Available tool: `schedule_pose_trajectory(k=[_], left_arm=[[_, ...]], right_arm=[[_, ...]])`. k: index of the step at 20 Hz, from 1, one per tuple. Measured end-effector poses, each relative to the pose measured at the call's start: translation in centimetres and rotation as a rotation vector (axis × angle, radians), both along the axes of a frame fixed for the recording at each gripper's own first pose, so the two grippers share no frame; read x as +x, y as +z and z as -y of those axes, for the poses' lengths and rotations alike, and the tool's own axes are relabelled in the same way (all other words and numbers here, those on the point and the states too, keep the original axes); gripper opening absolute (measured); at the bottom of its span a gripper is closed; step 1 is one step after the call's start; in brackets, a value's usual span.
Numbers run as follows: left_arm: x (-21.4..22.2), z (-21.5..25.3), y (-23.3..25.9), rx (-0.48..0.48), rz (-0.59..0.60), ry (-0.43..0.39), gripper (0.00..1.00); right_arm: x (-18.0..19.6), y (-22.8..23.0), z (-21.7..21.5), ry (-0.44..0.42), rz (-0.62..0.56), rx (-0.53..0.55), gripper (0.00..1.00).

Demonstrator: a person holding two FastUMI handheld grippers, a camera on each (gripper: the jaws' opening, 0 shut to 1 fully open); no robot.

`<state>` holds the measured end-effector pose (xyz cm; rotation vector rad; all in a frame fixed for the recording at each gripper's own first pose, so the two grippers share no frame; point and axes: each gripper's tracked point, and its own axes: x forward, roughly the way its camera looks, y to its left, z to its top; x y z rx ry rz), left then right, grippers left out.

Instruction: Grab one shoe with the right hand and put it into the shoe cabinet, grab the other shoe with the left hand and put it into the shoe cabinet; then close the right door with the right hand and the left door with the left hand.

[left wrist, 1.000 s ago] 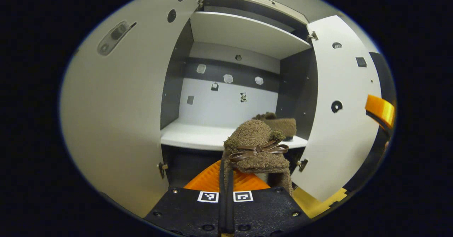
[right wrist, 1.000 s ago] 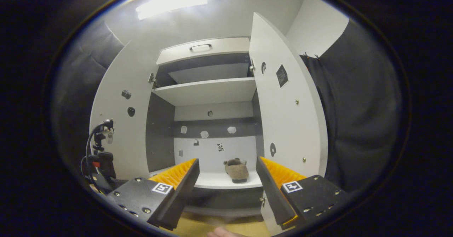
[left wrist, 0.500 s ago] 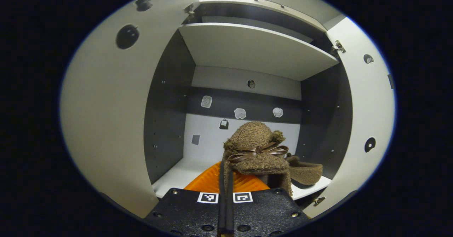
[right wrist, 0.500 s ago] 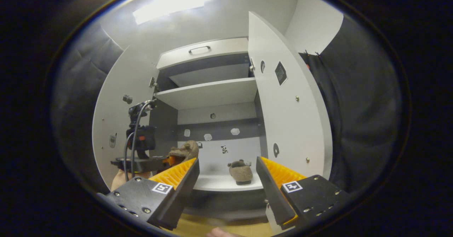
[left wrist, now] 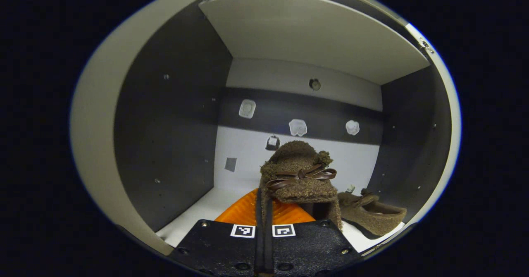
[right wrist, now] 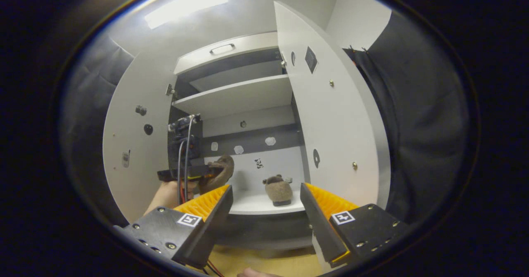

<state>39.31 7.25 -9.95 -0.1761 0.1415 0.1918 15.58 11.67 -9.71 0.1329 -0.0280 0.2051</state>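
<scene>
A fuzzy brown shoe (left wrist: 299, 177) with a dark bow is clamped between the fingers of my left gripper (left wrist: 264, 200), held above the white lower shelf (left wrist: 194, 213) inside the shoe cabinet. The other brown shoe (left wrist: 372, 217) lies on that shelf at the right. In the right gripper view, the left gripper (right wrist: 208, 173) carries its shoe (right wrist: 221, 171) into the left side of the cabinet, while the resting shoe (right wrist: 277, 190) sits farther right on the shelf. My right gripper (right wrist: 264, 204) hangs open in front of the cabinet with nothing between its fingers.
Both cabinet doors stand open: the left door (right wrist: 130, 144) and the right door (right wrist: 330, 115). An upper shelf (right wrist: 239, 97) spans the cabinet above the shoes. A hand (right wrist: 167, 194) holds the left gripper. The wooden floor (right wrist: 264, 264) lies below.
My left gripper has pushed forward with its shoe from outside the cabinet into the lower compartment. The right gripper has stayed open in front, shifting only slightly.
</scene>
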Motion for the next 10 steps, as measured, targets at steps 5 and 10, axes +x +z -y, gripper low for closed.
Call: schedule_pose_trajectory(k=[5,10], left_arm=[[3.8,0.0,-5.4,0.021,-0.125,-0.015,0.02],[4.4,-0.1,-6.8,0.012,-0.159,-0.015,0.02]], right_arm=[[-0.3,0.1,-0.4,0.017,0.015,-0.004,0.98],[-0.9,-0.5,-0.9,0.027,0.001,-0.011,0.98]])
